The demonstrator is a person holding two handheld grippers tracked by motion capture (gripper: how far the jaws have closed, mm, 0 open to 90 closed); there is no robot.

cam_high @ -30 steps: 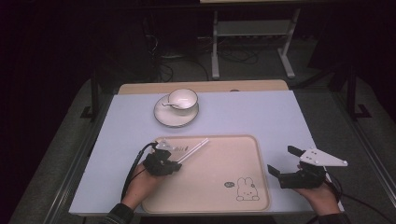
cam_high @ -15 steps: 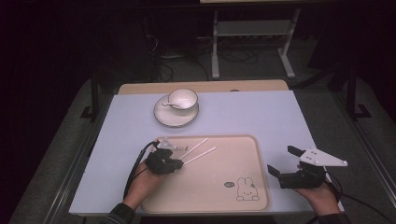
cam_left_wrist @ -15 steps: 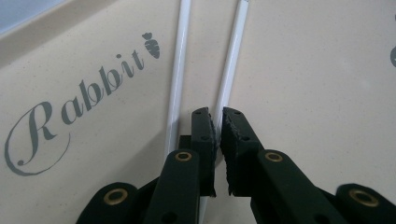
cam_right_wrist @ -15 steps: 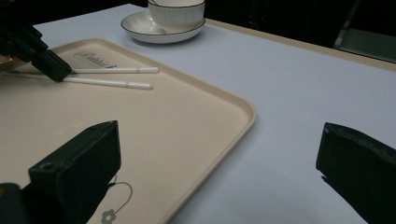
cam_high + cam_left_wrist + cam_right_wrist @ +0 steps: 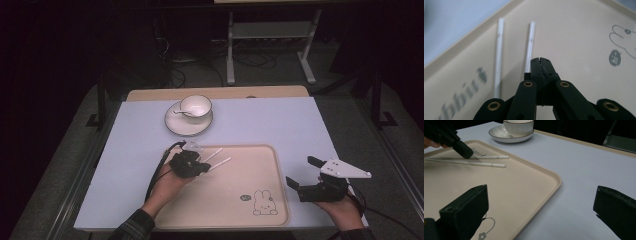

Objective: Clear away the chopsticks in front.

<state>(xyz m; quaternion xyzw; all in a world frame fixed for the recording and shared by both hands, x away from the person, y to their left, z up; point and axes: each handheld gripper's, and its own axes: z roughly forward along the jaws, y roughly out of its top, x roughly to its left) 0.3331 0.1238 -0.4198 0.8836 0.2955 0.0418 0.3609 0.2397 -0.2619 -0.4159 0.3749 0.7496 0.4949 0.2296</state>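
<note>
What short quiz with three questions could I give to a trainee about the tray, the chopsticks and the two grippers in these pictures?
1. True or false: the right gripper is open beside the tray.
2. Where do the two white chopsticks lie? A) in the cup B) on the tray C) on the floor
3. Fill in: the cup stands on a ____.

Key: 1 true. 2 B, just ahead of the shut left gripper. 3 saucer.
</note>
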